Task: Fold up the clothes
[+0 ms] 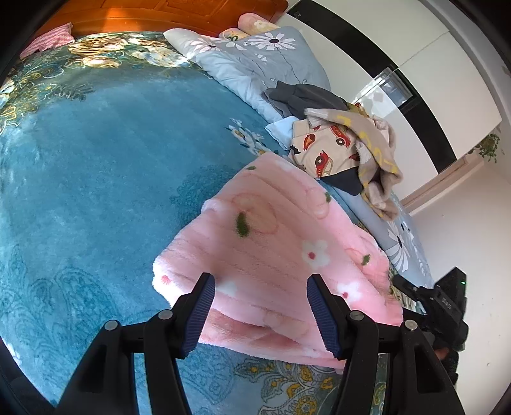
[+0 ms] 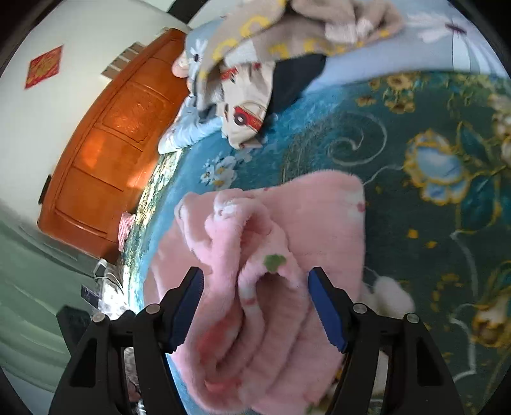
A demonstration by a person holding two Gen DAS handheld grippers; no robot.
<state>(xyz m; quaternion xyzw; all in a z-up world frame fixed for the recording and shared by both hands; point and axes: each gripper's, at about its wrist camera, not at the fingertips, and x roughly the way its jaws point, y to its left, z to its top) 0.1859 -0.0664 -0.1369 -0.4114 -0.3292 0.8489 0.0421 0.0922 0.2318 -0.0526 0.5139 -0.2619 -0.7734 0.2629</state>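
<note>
— Pink fleece garment (image 1: pixel 278 242) fills the space right in front of the left tool (image 1: pixel 260 314); where does it lie?

— On the blue flowered blanket (image 1: pixel 95 166) of the bed, folded into a thick flat bundle. Its near edge sits between the left tool's two blue pads (image 1: pixel 199 314), which stand spread wide and do not press it.

— And the right tool (image 2: pixel 257 308)?

— Also spread. Bunched pink folds (image 2: pixel 255 255) of the same garment rise between its pads (image 2: pixel 327 311); whether the cloth touches them I cannot tell, since that view is blurred.

— What sits beyond the garment?

— A loose pile of clothes (image 1: pixel 345 140) lies just past its far corner: a cream piece printed with red cars, a tan knit with yellow marks draped over it, something dark grey behind. The pile rests on a light blue daisy quilt (image 1: pixel 249 60) that runs along the blanket's far side. Farther still from the garment stands an orange wooden headboard (image 1: pixel 153 16).
</note>
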